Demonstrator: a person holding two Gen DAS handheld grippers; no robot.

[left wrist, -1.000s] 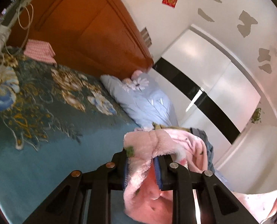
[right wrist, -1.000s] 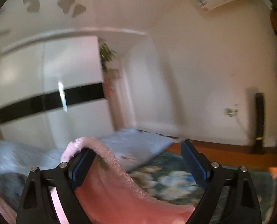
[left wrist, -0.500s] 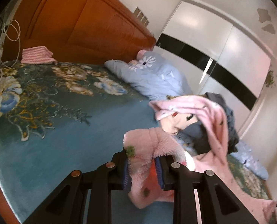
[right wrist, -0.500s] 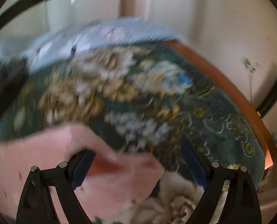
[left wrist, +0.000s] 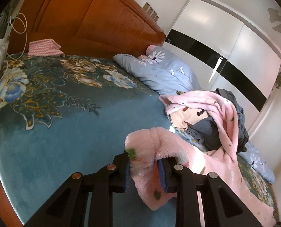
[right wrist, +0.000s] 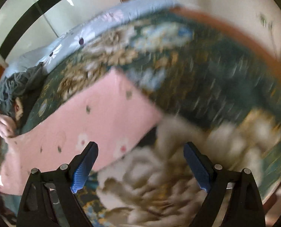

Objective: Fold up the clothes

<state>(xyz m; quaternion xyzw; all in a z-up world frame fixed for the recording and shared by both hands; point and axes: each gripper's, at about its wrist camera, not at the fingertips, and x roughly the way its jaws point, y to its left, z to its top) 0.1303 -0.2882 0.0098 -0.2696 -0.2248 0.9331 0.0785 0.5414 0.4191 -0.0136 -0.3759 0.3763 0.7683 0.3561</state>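
A fluffy pink garment (left wrist: 150, 151) with small green and flower prints is pinched at one edge by my left gripper (left wrist: 145, 170), which is shut on it just above the teal floral bedspread (left wrist: 64, 123). The rest of the garment trails right across the bed (left wrist: 221, 179). In the blurred right wrist view the same pink garment (right wrist: 102, 117) lies spread flat on the bedspread (right wrist: 216, 94). My right gripper (right wrist: 140, 168) hangs over its near edge, open wide, with nothing between its blue pads.
A heap of pink and dark clothes (left wrist: 212, 117) sits at the right of the bed, beside a light blue floral quilt (left wrist: 163, 71). A folded pink knit (left wrist: 44, 48) lies by the wooden headboard (left wrist: 95, 19). A white wardrobe (left wrist: 235, 43) stands behind.
Both grippers dropped from wall height toward the bed. The right gripper let go of the pink garment, which now lies flat. The left still grips its edge.
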